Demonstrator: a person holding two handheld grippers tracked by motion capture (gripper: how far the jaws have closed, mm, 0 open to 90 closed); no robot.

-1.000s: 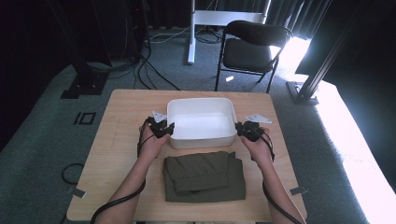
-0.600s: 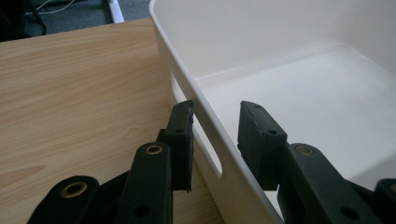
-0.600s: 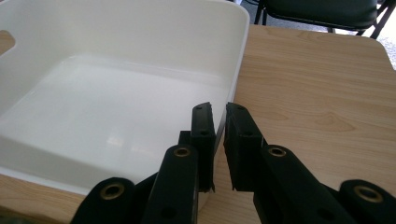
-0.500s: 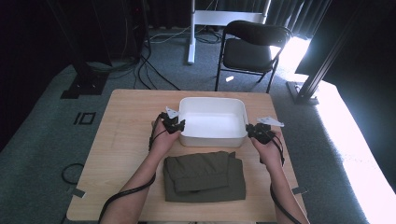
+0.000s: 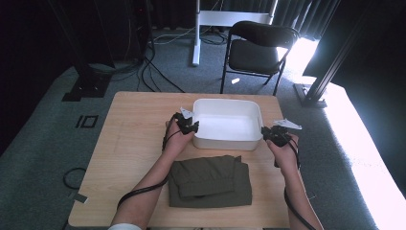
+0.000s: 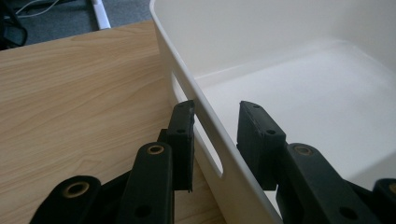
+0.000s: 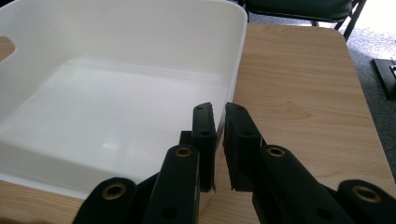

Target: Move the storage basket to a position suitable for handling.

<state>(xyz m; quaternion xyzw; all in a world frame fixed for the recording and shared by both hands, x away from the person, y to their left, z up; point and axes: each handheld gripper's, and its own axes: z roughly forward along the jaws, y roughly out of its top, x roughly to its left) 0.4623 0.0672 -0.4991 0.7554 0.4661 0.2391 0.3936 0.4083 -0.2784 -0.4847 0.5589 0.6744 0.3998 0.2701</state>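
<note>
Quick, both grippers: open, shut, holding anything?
Left gripper: shut on the left wall of the white bin, one jaw outside, one inside.
Right gripper: shut on the bin's right wall.

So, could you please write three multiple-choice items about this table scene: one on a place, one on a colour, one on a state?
1. Where does the folded cloth lie?
A. inside the bin
B. on the table, on the person's side of the bin
C. on the chair

2. What colour is the bin?
A. white
B. blue
C. black

3. How does the left hand-held gripper meet the bin?
A. it hovers far above
B. it rests on the cloth
C. its jaws straddle the bin's side wall

Answers: 1 B, the high view shows the cloth between bin and person. 2 A, every view shows a white bin. 3 C, in the left gripper view, one jaw stands outside the wall and one inside.
</note>
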